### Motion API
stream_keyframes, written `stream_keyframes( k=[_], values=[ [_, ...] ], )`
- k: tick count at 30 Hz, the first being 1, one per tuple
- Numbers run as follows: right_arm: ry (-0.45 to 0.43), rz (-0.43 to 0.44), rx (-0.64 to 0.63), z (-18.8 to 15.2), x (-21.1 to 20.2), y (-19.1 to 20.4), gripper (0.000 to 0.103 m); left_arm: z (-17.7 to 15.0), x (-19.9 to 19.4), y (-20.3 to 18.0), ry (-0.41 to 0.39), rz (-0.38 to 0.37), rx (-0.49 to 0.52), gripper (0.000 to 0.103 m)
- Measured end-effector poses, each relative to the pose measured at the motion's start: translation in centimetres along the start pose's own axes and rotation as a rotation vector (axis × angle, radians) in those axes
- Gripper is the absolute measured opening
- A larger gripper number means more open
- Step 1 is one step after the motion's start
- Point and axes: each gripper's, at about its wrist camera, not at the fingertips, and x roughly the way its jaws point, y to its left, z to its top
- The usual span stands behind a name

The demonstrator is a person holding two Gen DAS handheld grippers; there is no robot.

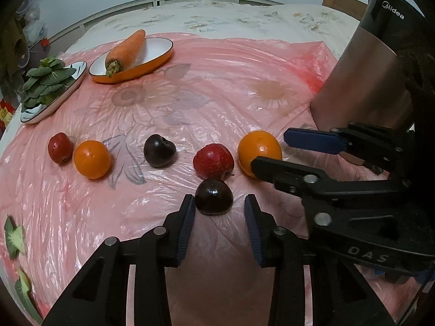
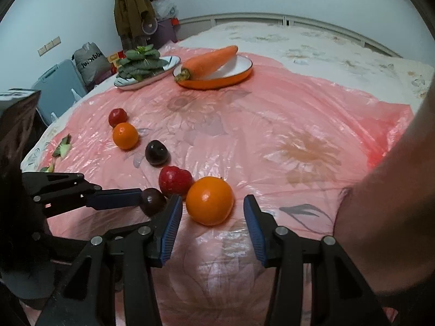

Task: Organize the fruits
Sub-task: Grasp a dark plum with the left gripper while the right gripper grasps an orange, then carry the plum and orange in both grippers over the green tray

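Note:
Fruits lie in a row on the pink plastic sheet (image 1: 217, 95). In the left wrist view, from the left: a red apple (image 1: 60, 147), an orange (image 1: 92, 159), a dark plum (image 1: 159, 150), a second red apple (image 1: 213, 162) and a second orange (image 1: 258, 152). A second dark plum (image 1: 214, 196) lies in front, between the tips of my open left gripper (image 1: 220, 203). My right gripper (image 2: 212, 206) is open around the near orange (image 2: 210, 200), not closed on it. It shows from the side in the left wrist view (image 1: 269, 149).
An orange dish (image 1: 152, 59) holding a carrot (image 1: 126, 51) and a white plate (image 1: 68, 87) of leafy greens (image 1: 44, 81) stand at the far left. A steel Midea kettle (image 1: 364, 70) stands at the right. Green scraps (image 1: 15, 237) lie near the left edge.

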Motion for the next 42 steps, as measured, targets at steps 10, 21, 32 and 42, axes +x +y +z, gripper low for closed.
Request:
stream_keyframes(
  k=[10, 21, 32, 42],
  values=[
    [0.096, 0.012, 0.052, 0.1, 2.6, -0.7, 0.053, 0.2, 0.7, 0.4, 0.012, 0.003, 0.029, 0.025],
    [0.036, 0.043, 0.119, -0.3, 1.4, -1.5, 0.047, 0.2, 0.5, 1.2, 0.009, -0.042, -0.004, 0.023],
    [-0.008, 0.001, 0.115, -0.8, -1.3, -1.3, 0.047, 0.3, -1.0, 1.1, -0.031, -0.043, -0.017, 0.023],
    [-0.011, -0.032, 0.110, -2.8, -3.7, -0.6, 0.047, -0.3, -3.5, 0.2, -0.055, -0.056, -0.008, 0.023]
  ],
)
